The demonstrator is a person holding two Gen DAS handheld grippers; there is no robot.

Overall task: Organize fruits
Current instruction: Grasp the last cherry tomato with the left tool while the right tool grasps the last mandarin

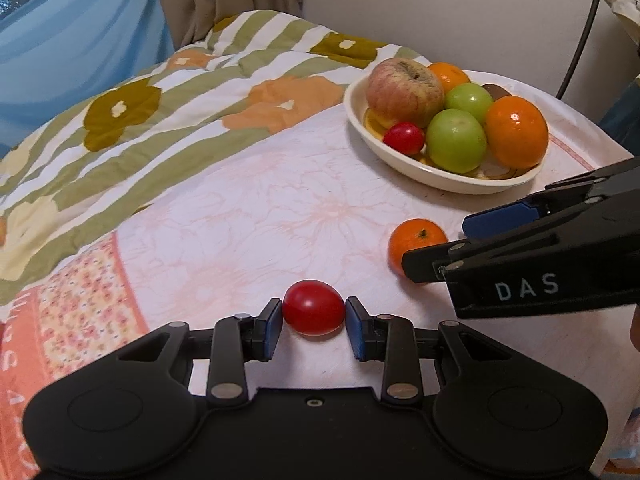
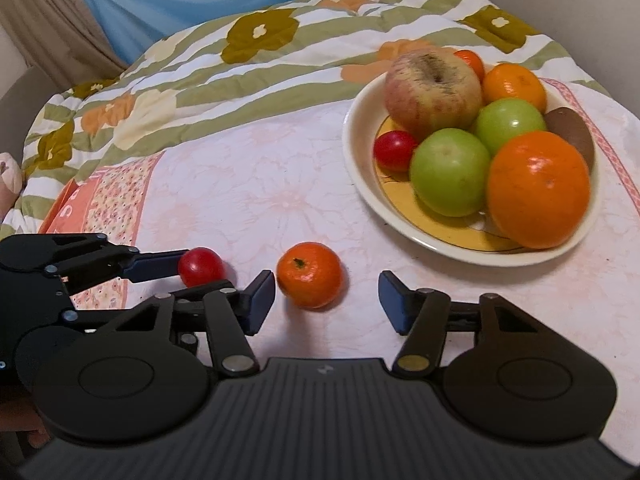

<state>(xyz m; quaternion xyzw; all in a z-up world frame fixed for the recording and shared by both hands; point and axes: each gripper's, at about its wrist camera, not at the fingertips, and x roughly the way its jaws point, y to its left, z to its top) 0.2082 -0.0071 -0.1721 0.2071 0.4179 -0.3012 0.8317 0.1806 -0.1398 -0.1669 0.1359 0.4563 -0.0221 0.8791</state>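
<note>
I am looking at my left claw [image 1: 314, 326] and right claw [image 2: 326, 300]: black plastic, blue pads [image 1: 269, 330], silver rivets [image 1: 226, 391], white "DAS" lettering [image 1: 526, 285].

Both wrist cams close, angled down; share bowl [image 1: 442, 184].

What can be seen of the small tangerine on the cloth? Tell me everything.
The tangerine is small, round, glossy orange, with a dark green stem scar facing up and toward the camera. It lies loose on the pale floral cloth, outside the bowl. It sits between the open pads of the right hand-held gripper, nearer the left pad, apparently not yet touched.
</note>
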